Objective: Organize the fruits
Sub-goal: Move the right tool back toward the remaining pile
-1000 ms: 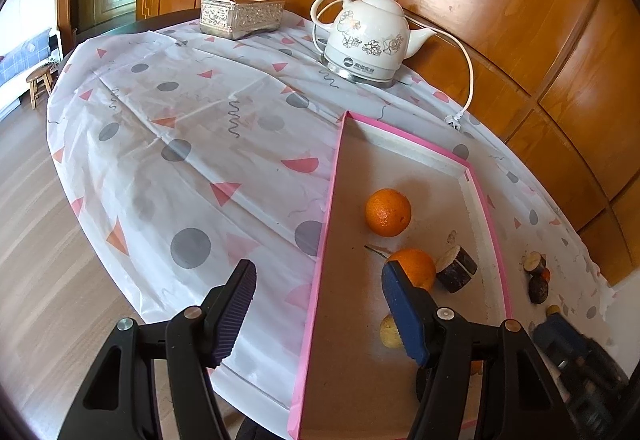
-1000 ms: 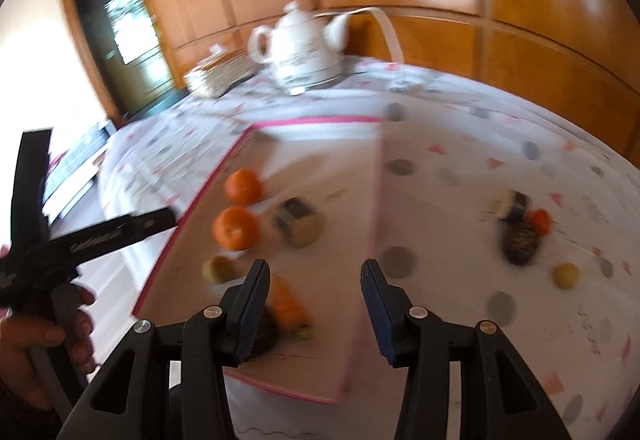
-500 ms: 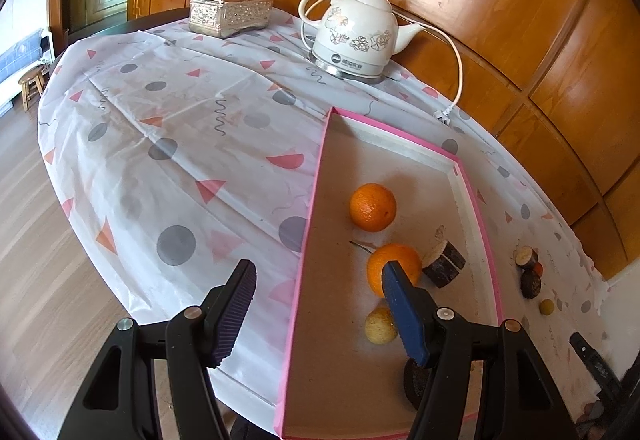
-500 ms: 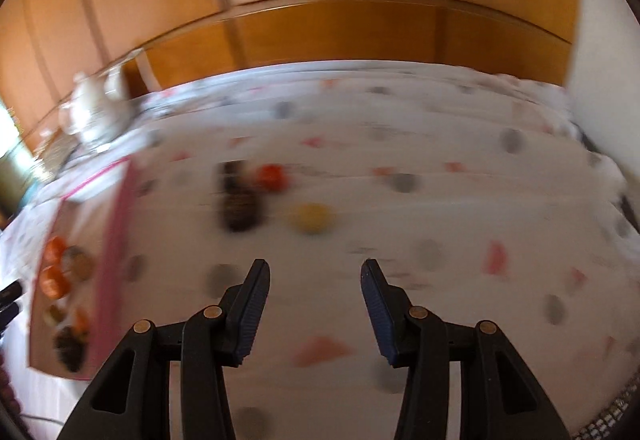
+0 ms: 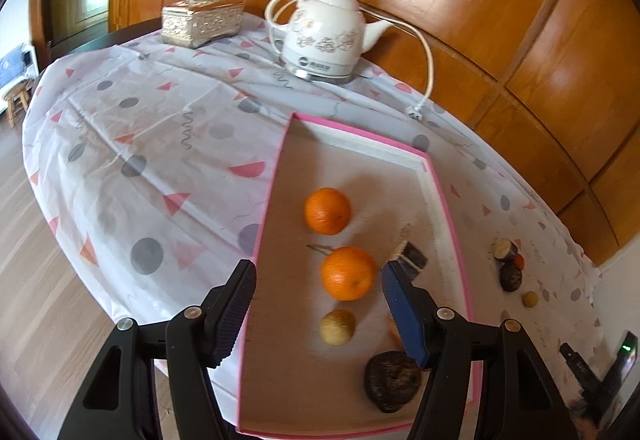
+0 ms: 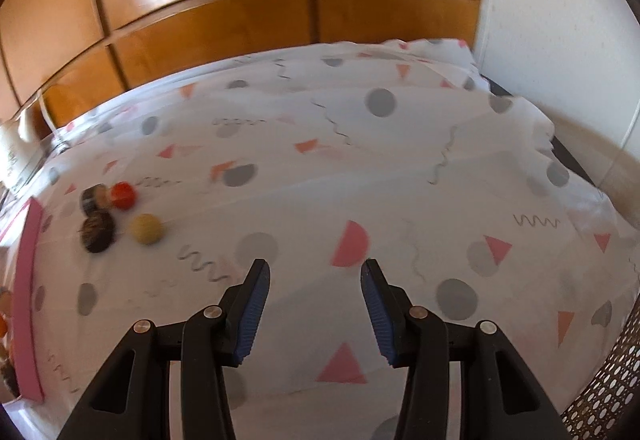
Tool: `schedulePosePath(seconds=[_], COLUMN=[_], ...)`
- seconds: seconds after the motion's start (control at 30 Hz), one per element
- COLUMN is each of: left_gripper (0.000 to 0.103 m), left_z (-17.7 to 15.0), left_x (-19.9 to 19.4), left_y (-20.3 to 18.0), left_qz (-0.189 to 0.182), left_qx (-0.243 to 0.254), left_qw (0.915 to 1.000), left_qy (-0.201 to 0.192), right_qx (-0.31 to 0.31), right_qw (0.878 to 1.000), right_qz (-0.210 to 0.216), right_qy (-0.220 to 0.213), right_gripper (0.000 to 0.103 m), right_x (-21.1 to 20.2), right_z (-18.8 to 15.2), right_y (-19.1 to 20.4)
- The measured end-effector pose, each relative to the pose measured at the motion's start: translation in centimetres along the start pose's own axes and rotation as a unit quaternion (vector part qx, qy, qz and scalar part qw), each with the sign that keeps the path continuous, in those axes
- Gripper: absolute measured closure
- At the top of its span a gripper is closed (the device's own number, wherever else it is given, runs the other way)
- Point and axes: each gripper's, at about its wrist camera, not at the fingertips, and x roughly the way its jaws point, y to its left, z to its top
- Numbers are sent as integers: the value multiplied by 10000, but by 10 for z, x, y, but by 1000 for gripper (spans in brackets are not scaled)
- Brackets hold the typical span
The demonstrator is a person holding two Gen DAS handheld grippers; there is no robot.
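Observation:
A pink-rimmed tray (image 5: pixel 276 176) on the table holds two oranges (image 5: pixel 327 211) (image 5: pixel 349 273), a small yellowish fruit (image 5: pixel 337 326), a dark round fruit (image 5: pixel 392 380) and a cut dark piece (image 5: pixel 412 256). My left gripper (image 5: pixel 316 310) hangs open above the tray's near end, nothing between its fingers. Loose on the cloth lie a dark cut piece (image 6: pixel 94 197), a small red fruit (image 6: pixel 123 195), a dark round fruit (image 6: pixel 97 231) and a yellow fruit (image 6: pixel 147 228). My right gripper (image 6: pixel 314 306) is open and empty, to the right of that cluster.
A white electric kettle (image 5: pixel 326 36) with its cord and plug, and a silver tissue box (image 5: pixel 202 20), stand at the far side of the table. Wooden wall panels run behind. A perforated basket rim (image 6: pixel 600 400) shows at the lower right. The tray's pink edge (image 6: pixel 28 300) lies left.
My right gripper swung right, from over the tray to the bare cloth beyond the loose fruits. The left gripper drifted slightly, so the tray's fruits now sit more centred between its fingers.

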Motion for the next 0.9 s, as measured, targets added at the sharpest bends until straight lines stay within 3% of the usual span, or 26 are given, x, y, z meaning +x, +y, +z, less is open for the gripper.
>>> schedulePosePath(seconds=[0.6, 0.9], left_gripper=[37, 39], left_z=[6, 1], left_x=[2, 7], left_y=[-74, -122], left_qz=[-453, -749], left_qx=[822, 1376], left_qw=[9955, 9874], left_qy=[107, 236], right_qx=[405, 597], right_qw=[9973, 9958], right_qz=[-568, -630], right_qy=[-241, -292], right_gripper=[55, 55], right_x=[25, 32], right_z=[5, 7], right_y=[-37, -50])
